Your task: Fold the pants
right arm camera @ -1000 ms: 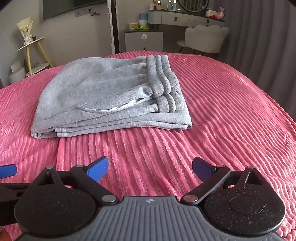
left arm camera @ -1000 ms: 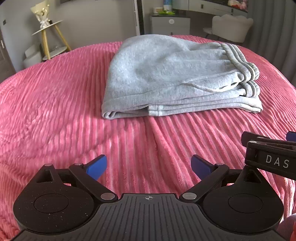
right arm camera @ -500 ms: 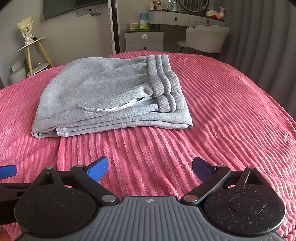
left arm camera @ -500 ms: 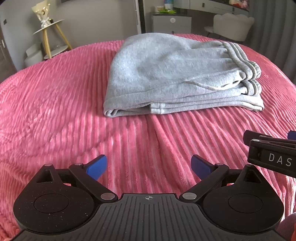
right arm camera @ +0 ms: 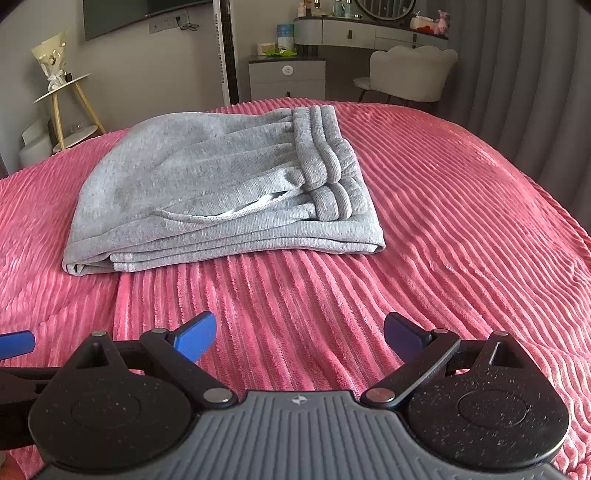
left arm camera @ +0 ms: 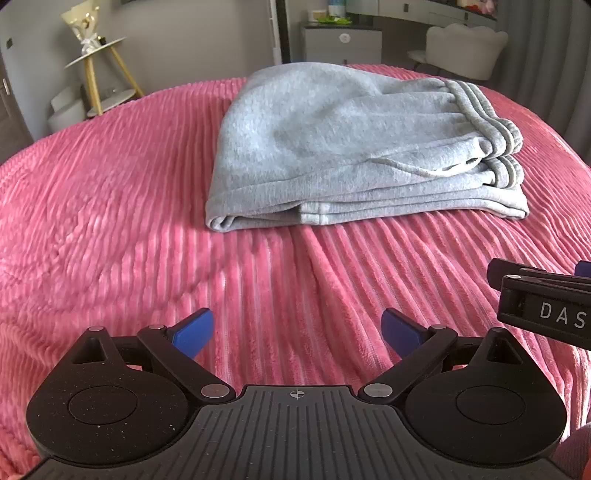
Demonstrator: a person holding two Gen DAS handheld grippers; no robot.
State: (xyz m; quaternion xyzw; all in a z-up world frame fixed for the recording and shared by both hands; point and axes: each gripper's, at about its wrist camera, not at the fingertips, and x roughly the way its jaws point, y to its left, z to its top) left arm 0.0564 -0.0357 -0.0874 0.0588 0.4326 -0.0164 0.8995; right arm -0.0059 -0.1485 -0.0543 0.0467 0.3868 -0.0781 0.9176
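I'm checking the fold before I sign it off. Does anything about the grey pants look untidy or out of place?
Mostly neat: the grey fleece pants lie folded flat on the pink ribbed bedspread. One oddity: a pale drawstring or lining pokes out near the ribbed waistband.

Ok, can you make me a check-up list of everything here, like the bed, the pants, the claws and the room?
Surface: pink ribbed blanket covers the bed.
Job's things: grey sweatpants lie folded in a stack, waistband on the right side.
Clutter: nothing seen on the blanket.
Grippers: left claw open, empty, short of the pants; right claw open, empty, also short of them.
Cables: a wire hangs by the wall TV.
Surroundings: gold-legged side table, white chair, grey drawer cabinet, vanity desk, grey curtains.
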